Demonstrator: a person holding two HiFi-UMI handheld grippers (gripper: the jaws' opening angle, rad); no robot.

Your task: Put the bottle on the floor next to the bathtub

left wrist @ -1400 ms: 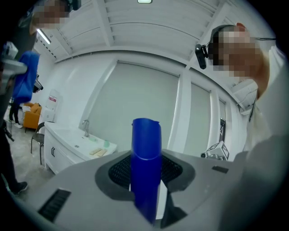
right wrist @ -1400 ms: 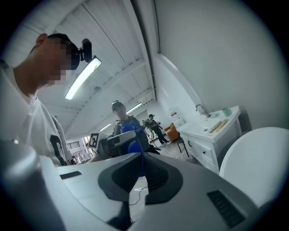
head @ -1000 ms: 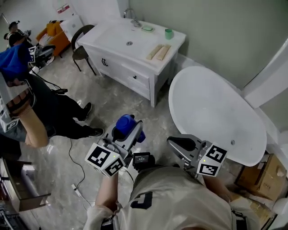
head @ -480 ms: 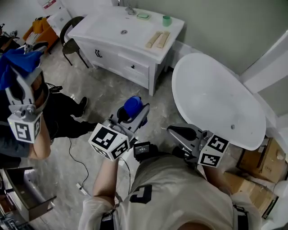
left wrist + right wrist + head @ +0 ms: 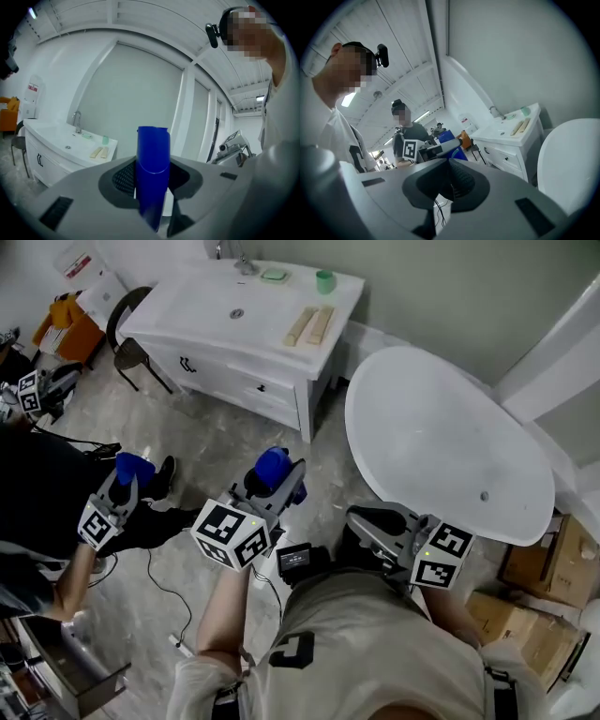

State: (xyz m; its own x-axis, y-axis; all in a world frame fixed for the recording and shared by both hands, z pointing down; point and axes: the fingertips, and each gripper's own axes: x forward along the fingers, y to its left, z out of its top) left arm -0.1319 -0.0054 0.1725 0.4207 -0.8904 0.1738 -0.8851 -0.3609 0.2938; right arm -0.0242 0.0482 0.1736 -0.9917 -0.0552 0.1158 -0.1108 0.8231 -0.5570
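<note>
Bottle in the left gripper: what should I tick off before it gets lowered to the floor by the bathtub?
1. Grip: the left gripper has its jaws clamped on the blue bottle – ok.
2. Placement: the bottle is held above the floor, not set down – not ok.
3. Landing spot: bare floor shows beside the bathtub – ok.
4. Free hand: the right gripper has its jaws together, empty – ok.
5. Surroundings: another person stands at the left, apart from the bathtub – ok.
6. Cap closed: cannot tell.
</note>
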